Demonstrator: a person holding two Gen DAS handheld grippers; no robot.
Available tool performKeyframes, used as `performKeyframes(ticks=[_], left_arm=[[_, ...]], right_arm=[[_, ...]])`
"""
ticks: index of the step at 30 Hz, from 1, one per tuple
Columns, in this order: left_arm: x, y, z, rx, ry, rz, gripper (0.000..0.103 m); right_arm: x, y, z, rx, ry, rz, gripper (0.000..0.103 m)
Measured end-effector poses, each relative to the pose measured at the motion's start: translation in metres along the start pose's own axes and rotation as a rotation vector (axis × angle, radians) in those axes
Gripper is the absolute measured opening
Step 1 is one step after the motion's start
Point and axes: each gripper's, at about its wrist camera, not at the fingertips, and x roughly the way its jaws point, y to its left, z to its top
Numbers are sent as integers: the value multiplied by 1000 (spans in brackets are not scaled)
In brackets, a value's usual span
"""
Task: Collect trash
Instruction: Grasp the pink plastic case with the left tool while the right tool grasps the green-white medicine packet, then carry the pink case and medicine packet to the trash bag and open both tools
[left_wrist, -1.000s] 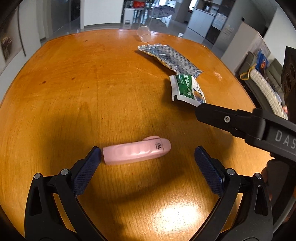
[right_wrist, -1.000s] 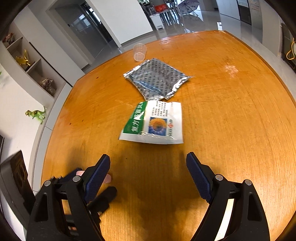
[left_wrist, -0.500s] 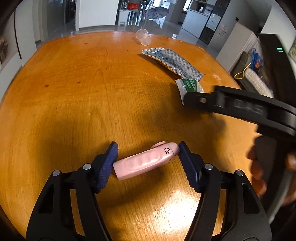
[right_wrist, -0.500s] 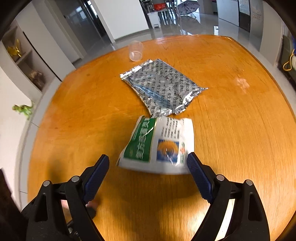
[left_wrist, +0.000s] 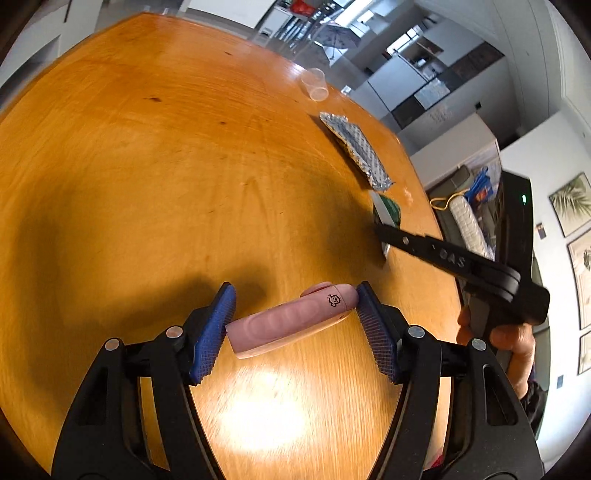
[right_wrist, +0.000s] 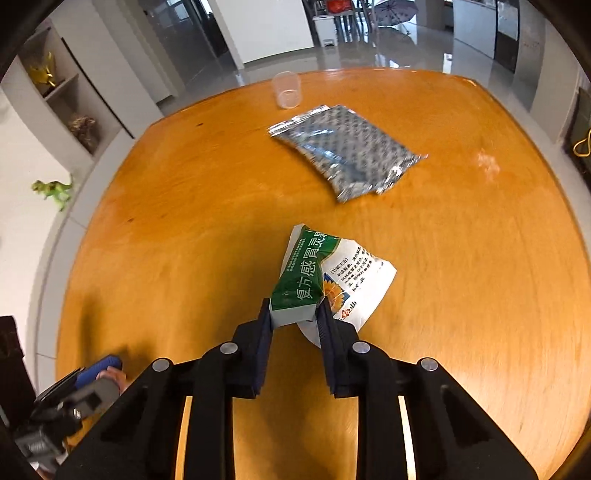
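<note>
Two grippers show: the left gripper (left_wrist: 291, 325) and the right gripper (right_wrist: 295, 325). One table (right_wrist: 184, 221) carries everything. On it or held just above it are four loose things: one pink tube (left_wrist: 291, 321), one green-and-white packet (right_wrist: 325, 280), one silver packet (right_wrist: 347, 151) and one clear cup (right_wrist: 287, 90). That makes two packets in all. One hand (left_wrist: 513, 339) of the person shows, around the right gripper's handle. Off the table, the wall shelf at the left holds one gold figure (right_wrist: 44, 74) and one brown ornament (right_wrist: 83, 127), and one green dinosaur (right_wrist: 55, 190) stands below. One umbrella (right_wrist: 395, 9) stands open in the far room.
</note>
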Motion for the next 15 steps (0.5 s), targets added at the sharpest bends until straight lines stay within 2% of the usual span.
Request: performKeyframes(ticks=[7, 15], left_arm=[[-46, 14, -17, -19, -72, 31, 65], [-119, 50, -56, -63, -173, 95, 65]], right_arm=[[-27, 39, -35, -36, -1, 98, 26], [-45, 116, -84, -154, 4, 183, 26]])
